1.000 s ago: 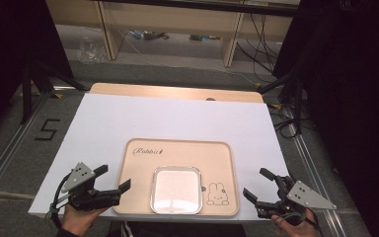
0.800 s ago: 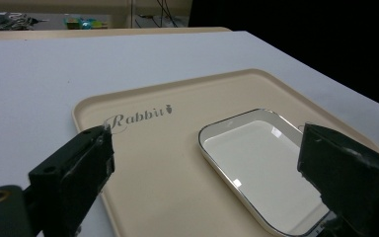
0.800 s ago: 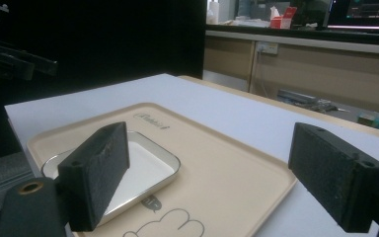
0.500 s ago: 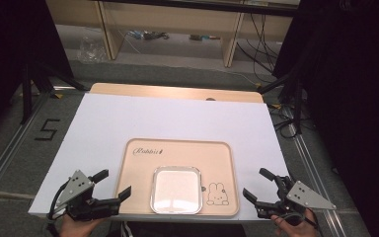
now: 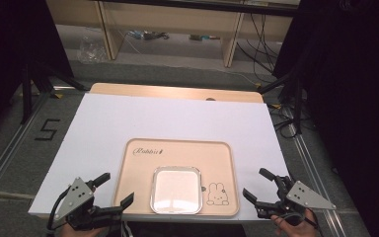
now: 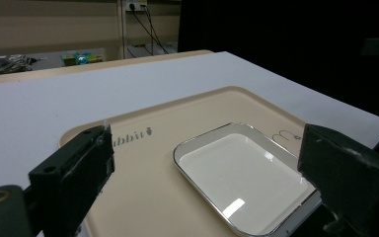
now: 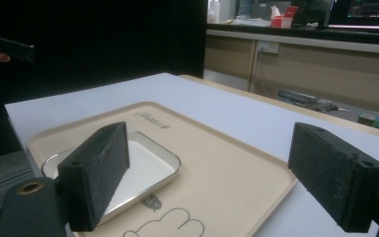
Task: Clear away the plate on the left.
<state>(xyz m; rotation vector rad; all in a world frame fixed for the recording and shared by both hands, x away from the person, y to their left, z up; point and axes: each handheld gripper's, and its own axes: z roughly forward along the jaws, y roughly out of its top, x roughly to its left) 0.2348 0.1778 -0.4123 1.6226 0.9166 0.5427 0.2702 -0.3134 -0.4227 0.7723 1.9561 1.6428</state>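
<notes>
A beige tray (image 5: 182,153) with a rabbit drawing and lettering lies near the front of the white table top. On its front half sits a shallow white square dish with a metal rim (image 5: 176,189), which holds nothing. My left gripper (image 5: 113,188) is at the table's front left corner, open, its jaws beside the tray's left edge. My right gripper (image 5: 259,183) is open at the front right, just off the tray's right edge. The dish (image 6: 244,175) lies ahead between the left jaws in the left gripper view, and the dish (image 7: 128,170) shows past the left jaw in the right gripper view.
The white board (image 5: 168,123) covers a wooden table (image 5: 172,92). Beyond the far edge are wooden shelves with cables and clutter on the floor (image 5: 150,35). A floor mark reading 5 (image 5: 47,129) is at the left. Dark curtains flank both sides.
My left gripper has drawn back toward the front edge and slightly left, staying open. The right gripper has barely moved.
</notes>
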